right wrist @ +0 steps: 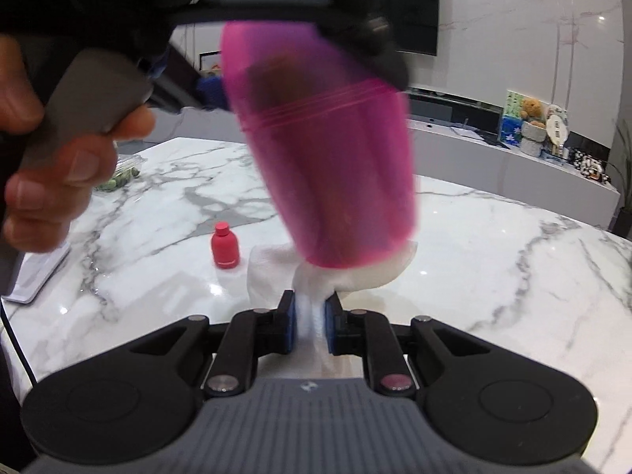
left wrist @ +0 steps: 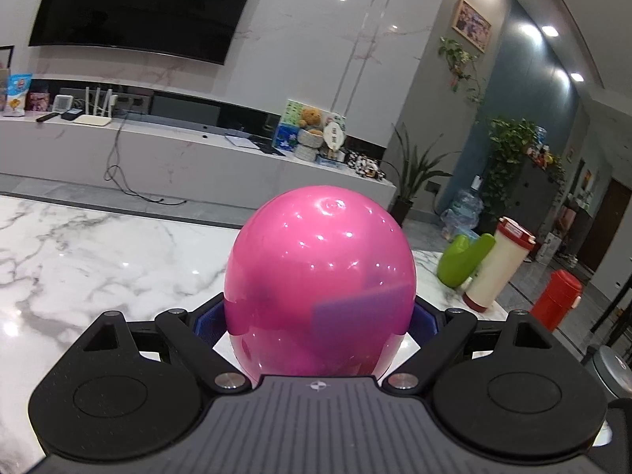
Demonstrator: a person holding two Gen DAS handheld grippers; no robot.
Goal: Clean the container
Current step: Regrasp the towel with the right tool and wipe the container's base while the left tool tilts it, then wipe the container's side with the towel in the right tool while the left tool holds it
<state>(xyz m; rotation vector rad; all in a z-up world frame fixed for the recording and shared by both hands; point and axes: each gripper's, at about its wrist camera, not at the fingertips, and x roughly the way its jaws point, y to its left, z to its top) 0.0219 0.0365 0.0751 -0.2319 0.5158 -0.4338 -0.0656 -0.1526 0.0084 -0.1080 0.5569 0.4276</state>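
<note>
Left gripper (left wrist: 320, 316): jaws set wide, clamped on the pink cup (left wrist: 320, 276), which is held up above the marble table (left wrist: 79, 245). Right gripper (right wrist: 310, 324): jaws narrow, pinching a white cloth (right wrist: 272, 272) that presses against the cup's lower end. Cup is motion-blurred in the right wrist view. A red bottle (right wrist: 225, 247) stands on the table nearby.

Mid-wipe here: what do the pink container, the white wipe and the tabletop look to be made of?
Pink container: likely glossy translucent plastic; sharp highlights, and shapes show through its wall.
White wipe: soft paper towel or thin cloth, matte; it crumples and pinches flat in the right claw.
Tabletop: polished marble or marble-look stone, white with grey veins, mirroring ceiling lights.
</note>
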